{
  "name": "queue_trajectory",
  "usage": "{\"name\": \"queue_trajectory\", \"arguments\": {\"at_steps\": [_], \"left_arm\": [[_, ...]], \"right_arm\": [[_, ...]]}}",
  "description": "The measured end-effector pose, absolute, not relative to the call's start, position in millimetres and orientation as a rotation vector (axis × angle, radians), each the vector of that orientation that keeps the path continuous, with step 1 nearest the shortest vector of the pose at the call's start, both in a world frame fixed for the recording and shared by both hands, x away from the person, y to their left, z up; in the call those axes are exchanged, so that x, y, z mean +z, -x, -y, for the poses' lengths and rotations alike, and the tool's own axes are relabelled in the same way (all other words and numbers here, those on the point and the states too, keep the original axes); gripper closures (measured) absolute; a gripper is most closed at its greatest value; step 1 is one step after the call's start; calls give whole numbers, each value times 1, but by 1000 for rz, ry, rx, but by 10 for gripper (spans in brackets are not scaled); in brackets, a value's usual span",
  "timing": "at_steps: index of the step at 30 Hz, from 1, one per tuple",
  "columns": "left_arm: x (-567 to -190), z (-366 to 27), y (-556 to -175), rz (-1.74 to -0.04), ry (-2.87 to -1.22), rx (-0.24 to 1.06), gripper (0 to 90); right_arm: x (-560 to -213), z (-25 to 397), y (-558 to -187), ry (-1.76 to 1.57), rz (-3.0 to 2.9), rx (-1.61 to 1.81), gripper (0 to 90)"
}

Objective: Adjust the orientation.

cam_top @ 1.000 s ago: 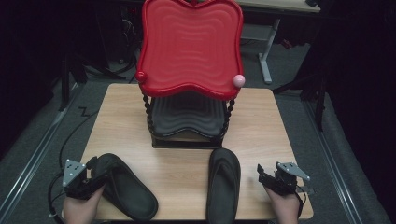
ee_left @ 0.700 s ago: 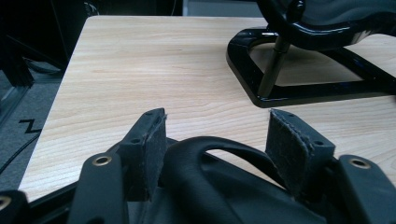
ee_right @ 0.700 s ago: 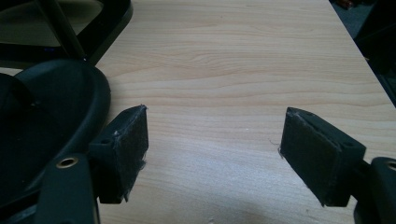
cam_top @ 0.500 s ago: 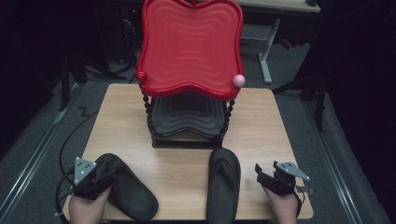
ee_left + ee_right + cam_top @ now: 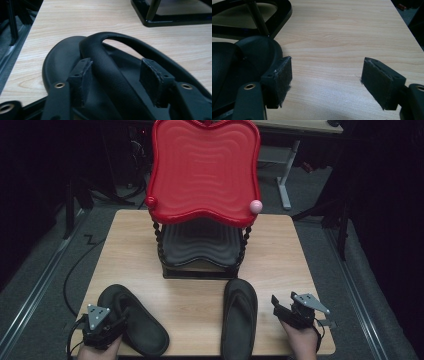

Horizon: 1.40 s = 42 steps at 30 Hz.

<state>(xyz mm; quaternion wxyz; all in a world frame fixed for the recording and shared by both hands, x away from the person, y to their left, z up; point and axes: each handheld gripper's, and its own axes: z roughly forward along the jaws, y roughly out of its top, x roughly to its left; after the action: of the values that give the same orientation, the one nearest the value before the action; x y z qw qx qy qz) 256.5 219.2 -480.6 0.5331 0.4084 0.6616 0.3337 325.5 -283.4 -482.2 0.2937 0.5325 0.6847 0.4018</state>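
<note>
Your left gripper (image 5: 111,326) sits over the left slipper (image 5: 132,319) at the table's near-left corner, its jaws spread with the strap (image 5: 105,65) running up between the pads (image 5: 81,75). Centre that strap, then close firmly before lifting toward the black lower tier (image 5: 200,245) of the red-topped rack (image 5: 202,170). Your right gripper (image 5: 284,307) hovers jaws wide just beside the right slipper (image 5: 239,315), holding nothing; shift it over that strap next
</note>
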Motion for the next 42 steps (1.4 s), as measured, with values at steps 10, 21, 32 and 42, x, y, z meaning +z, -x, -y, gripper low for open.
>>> {"name": "queue_trajectory", "arguments": {"at_steps": [10, 21, 32, 42], "left_arm": [[-481, -225, -256, -1608, -924, 755, 561], [-477, -225, -255, -1594, -897, 781, 721], [-475, -220, -254, -1543, -922, 738, 786], [-477, -198, -256, -1464, -1000, 665, 786]], "right_arm": [[-483, 285, -324, -1438, -1817, 1066, 249], [-485, 289, -324, -1448, -1810, 1065, 252], [-486, 290, -322, -1460, -1806, 1061, 252], [-486, 291, -322, -1452, -1810, 1058, 252]]}}
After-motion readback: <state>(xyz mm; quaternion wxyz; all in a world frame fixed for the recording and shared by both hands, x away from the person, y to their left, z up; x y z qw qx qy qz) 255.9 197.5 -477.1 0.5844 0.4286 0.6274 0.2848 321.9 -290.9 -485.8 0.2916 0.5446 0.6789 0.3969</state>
